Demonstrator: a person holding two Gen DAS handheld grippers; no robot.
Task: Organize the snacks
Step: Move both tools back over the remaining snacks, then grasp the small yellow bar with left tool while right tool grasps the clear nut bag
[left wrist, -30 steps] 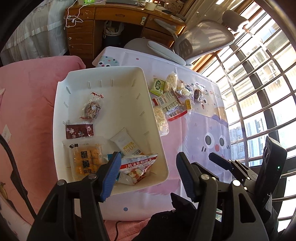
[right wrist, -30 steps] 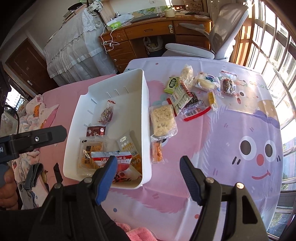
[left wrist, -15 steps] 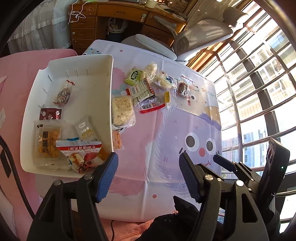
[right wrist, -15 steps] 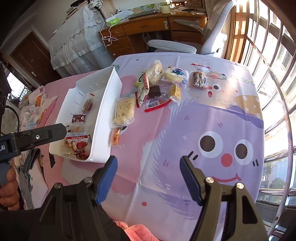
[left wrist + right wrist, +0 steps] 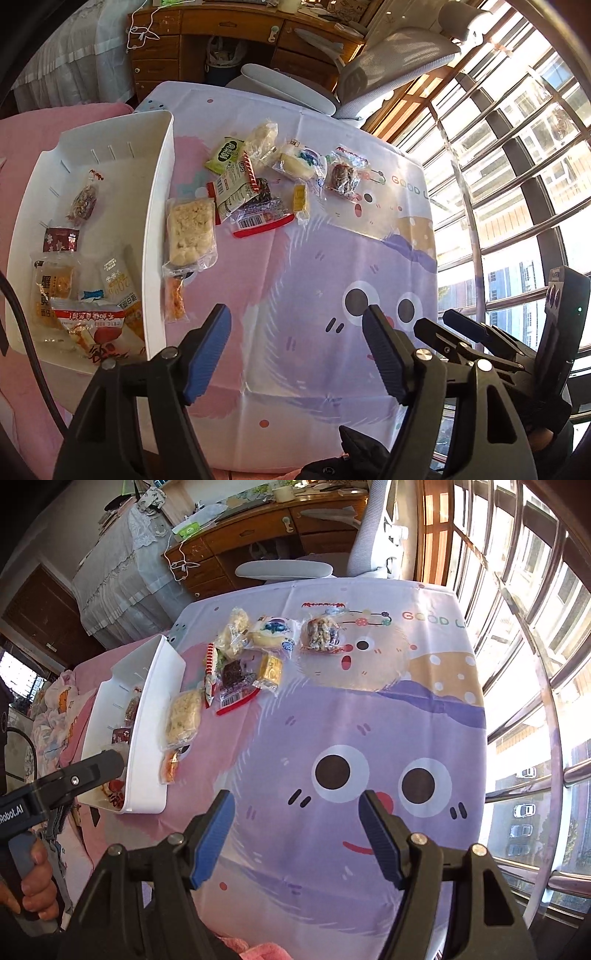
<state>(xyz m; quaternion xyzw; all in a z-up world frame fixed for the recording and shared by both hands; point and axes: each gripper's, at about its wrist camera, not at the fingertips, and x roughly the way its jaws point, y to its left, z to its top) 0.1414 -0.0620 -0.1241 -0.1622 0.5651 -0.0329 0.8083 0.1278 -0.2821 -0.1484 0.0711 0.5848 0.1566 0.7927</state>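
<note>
Now, from the left wrist, the left gripper [image 5: 297, 334] has just been opening, nothing between its jaws; several snacks [image 5: 243, 192] lie on the tabletop [image 5: 332, 258] beside the white bin [image 5: 160, 192], which holds more packets. From the right wrist, the right gripper [image 5: 297, 819] hangs released above the cartoon cloth, snacks [image 5: 240, 672] well apart

The bench [image 5: 332, 258] wears a cloth printed with a purple cartoon face and takes up the middle of both frames. At its left edge lies a white bin [image 5: 162, 206], partly over pink bedding [image 5: 22, 155]. Loose snack packets [image 5: 258, 184] are scattered directly on the cloth toward the upper middle, a pale rice-cake pack [image 5: 190, 232] and a small orange packet [image 5: 174, 299] just beside the bin's wall.
</note>
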